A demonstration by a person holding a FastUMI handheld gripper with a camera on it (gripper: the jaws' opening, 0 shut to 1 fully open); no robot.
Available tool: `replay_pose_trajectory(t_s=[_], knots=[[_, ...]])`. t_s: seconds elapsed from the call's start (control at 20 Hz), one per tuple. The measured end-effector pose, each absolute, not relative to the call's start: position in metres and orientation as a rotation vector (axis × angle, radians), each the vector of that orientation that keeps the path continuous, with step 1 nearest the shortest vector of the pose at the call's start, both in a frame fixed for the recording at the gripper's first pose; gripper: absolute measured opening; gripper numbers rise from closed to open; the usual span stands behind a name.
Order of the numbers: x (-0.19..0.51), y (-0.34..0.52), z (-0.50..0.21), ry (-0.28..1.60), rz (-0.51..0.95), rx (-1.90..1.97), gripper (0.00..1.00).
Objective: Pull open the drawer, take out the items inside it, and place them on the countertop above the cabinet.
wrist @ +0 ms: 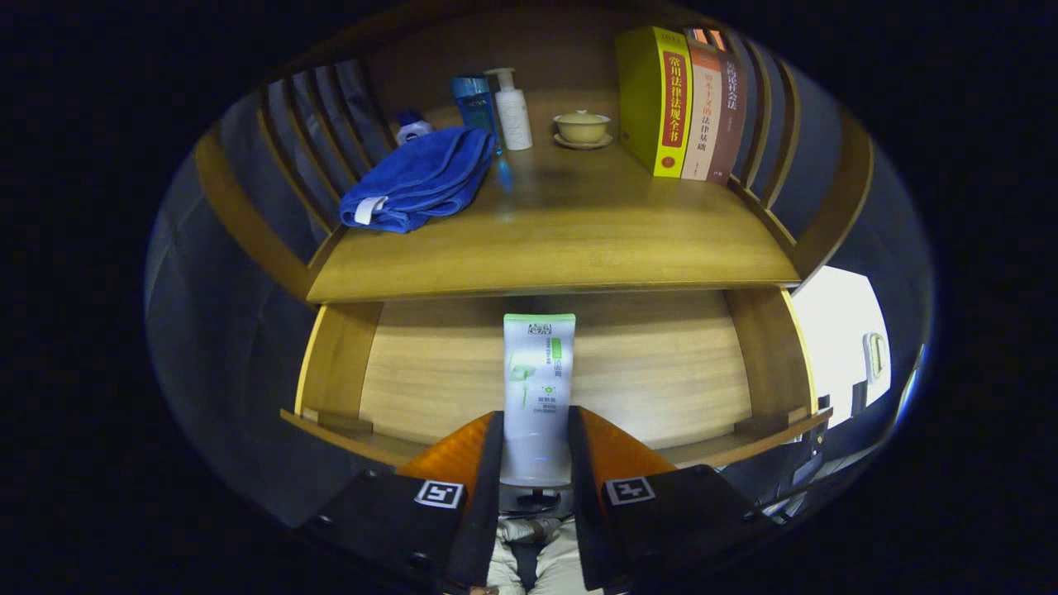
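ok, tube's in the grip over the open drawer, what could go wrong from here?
1. The hand-held gripper pinches the white-and-green plastic tube only near its lower end; it may tilt or slip while being lifted.
2. The tube could catch the wooden countertop's front edge, which overhangs the open wooden drawer.
3. The folded blue towel crowds the left; landing there might be unstable.
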State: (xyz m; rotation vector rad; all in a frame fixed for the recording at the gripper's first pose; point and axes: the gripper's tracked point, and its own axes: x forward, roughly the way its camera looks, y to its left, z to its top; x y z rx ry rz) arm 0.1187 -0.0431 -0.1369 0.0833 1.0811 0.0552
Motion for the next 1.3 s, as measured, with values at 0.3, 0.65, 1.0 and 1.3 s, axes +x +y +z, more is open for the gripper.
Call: replay_pose_trajectory(t_s=[0.3, 0.65, 1.0, 1.3], knots=[[0.13, -0.039, -0.071, 0.831, 0.048, 0.044, 0.48], [0.222, -0.027, -0.052, 0.608, 0.018, 0.102, 0.48], [0.273, -0.044, -0.104, 0.575, -0.075, 0.022, 0.48], [0.288, -0.041, -0.127, 0.587, -0.072, -0.032, 0.48]])
